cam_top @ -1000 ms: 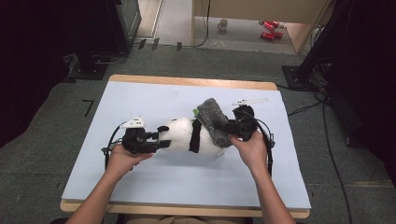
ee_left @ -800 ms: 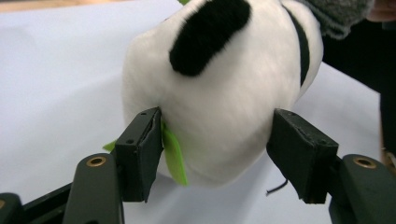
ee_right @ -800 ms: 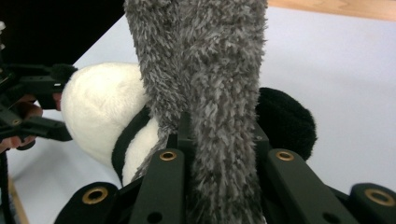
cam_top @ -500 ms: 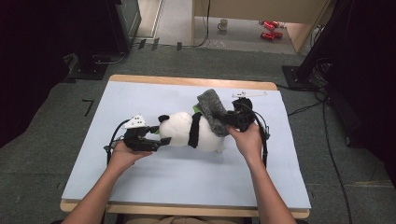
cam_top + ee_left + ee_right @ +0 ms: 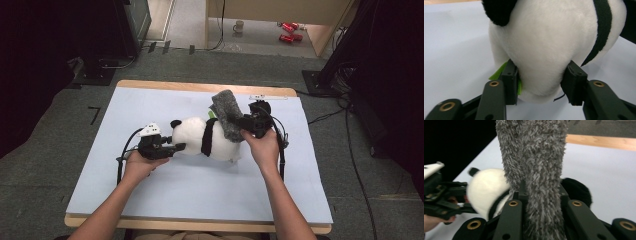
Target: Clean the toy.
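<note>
A black-and-white panda plush [image 5: 215, 142] lies on its side in the middle of the light blue table [image 5: 150, 195]. My left gripper [image 5: 179, 147] is shut on its white head; in the left gripper view both jaws press into the panda [image 5: 544, 37], with a green tag [image 5: 499, 72] beside one jaw. A grey fuzzy cloth [image 5: 226, 114] slants up over the panda's rear end. My right gripper [image 5: 241, 123] is shut on it. In the right gripper view the grey cloth [image 5: 534, 150] rises between the jaws, the panda [image 5: 486, 187] behind it.
A thin white strip [image 5: 267, 97] lies along the table's wooden far edge. Cables trail from both grippers over the table. On the floor beyond are a mug [image 5: 239, 25], red cans [image 5: 287, 31] and dark equipment stands at both sides.
My right gripper has carried the grey cloth a little up and toward the far edge. The panda and my left gripper have shifted only slightly.
</note>
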A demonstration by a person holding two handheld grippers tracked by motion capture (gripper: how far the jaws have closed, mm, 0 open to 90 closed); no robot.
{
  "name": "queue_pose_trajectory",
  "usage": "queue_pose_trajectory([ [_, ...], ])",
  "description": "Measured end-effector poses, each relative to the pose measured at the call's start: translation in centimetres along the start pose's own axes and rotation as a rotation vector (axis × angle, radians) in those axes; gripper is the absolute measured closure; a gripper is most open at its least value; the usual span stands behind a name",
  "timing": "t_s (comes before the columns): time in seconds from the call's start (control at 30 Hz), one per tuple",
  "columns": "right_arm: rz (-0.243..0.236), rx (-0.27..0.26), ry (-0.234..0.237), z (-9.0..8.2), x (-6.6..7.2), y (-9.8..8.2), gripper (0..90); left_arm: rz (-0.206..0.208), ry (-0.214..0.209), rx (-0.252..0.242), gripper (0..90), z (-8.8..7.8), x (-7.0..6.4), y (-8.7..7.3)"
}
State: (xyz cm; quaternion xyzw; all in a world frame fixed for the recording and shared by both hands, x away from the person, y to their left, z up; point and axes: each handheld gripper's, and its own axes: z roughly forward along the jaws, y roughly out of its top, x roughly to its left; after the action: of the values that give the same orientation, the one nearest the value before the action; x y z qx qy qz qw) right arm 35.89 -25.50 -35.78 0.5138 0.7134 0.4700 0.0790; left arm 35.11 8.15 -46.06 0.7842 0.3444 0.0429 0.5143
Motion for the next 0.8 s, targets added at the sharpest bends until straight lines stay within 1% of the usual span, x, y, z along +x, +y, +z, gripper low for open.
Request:
queue_pose_trajectory([
  [0.07,-0.015,-0.008,0.017,-0.4,1.1,0.3,75.5,-0.048,0.003,0.003,56.7,0.1,-0.4,0.2],
  [0.13,-0.027,-0.008,0.041,-0.4,2.2,0.5,75.4,-0.063,0.007,0.005,57.1,0.2,-1.0,0.2],
  [0.17,-0.034,-0.002,0.053,-0.3,2.8,0.4,75.4,-0.066,0.013,0.008,57.2,0.3,-1.5,0.2],
  [0.27,-0.045,0.035,0.092,0.7,4.3,0.1,75.3,-0.056,0.041,0.010,57.0,0.5,-2.7,0.2],
  [0.33,-0.046,0.060,0.118,1.5,5.2,-0.3,75.2,-0.046,0.066,0.002,56.9,0.6,-3.3,0.3],
  [0.37,-0.052,0.071,0.127,2.0,5.6,-0.6,75.2,-0.045,0.071,0.003,56.9,0.6,-3.4,0.3],
  [0.43,-0.059,0.087,0.133,2.6,6.2,-1.0,75.1,-0.047,0.082,-0.003,56.8,0.6,-3.8,0.4],
  [0.47,-0.061,0.094,0.137,3.0,6.4,-1.2,75.1,-0.042,0.088,-0.008,56.8,0.6,-4.0,0.4],
  [0.53,-0.059,0.105,0.158,3.5,6.9,-1.5,75.0,-0.039,0.095,-0.012,56.6,0.6,-4.4,0.4],
  [0.63,-0.067,0.112,0.169,4.3,7.5,-2.0,74.9,-0.022,0.115,-0.010,56.6,0.7,-5.0,0.4],
  [0.67,-0.073,0.112,0.167,4.5,7.5,-2.2,74.9,-0.018,0.121,-0.004,56.7,0.8,-5.1,0.4],
  [0.7,-0.087,0.111,0.164,4.8,7.5,-2.3,75.1,-0.023,0.122,0.007,56.8,0.8,-5.1,0.3],
  [0.8,-0.131,0.112,0.153,5.3,6.9,-2.8,75.5,-0.027,0.131,0.027,57.0,1.0,-4.5,0.1],
])
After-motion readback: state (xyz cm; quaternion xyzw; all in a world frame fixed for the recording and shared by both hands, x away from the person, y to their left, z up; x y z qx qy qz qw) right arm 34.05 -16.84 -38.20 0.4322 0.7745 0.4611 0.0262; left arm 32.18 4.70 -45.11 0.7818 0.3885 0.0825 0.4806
